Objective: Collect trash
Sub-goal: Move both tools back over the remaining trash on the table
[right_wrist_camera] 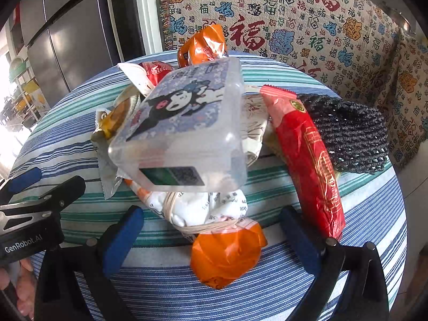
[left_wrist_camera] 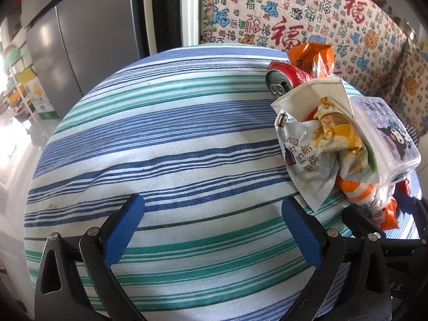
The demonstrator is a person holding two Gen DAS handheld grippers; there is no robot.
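Note:
A heap of trash lies on a round table with a striped cloth (left_wrist_camera: 171, 139). In the left wrist view the heap is at the right: a red soda can (left_wrist_camera: 281, 79) on its side, a white snack bag (left_wrist_camera: 307, 144) stuffed with wrappers, and a clear plastic box (left_wrist_camera: 385, 131). My left gripper (left_wrist_camera: 212, 214) is open over bare cloth, left of the heap. In the right wrist view the clear box (right_wrist_camera: 184, 123) tops the heap, with a red wrapper (right_wrist_camera: 307, 160), black foam net (right_wrist_camera: 347, 133) and orange-and-white wrapper (right_wrist_camera: 222, 246). My right gripper (right_wrist_camera: 211, 227) is open, straddling that wrapper.
A sofa under a patterned throw (right_wrist_camera: 294, 13) stands right behind the table. A grey fridge (left_wrist_camera: 88, 32) and shelves (left_wrist_camera: 24, 88) are at the far left. The other gripper's black body (right_wrist_camera: 29, 219) sits at the left edge of the right wrist view.

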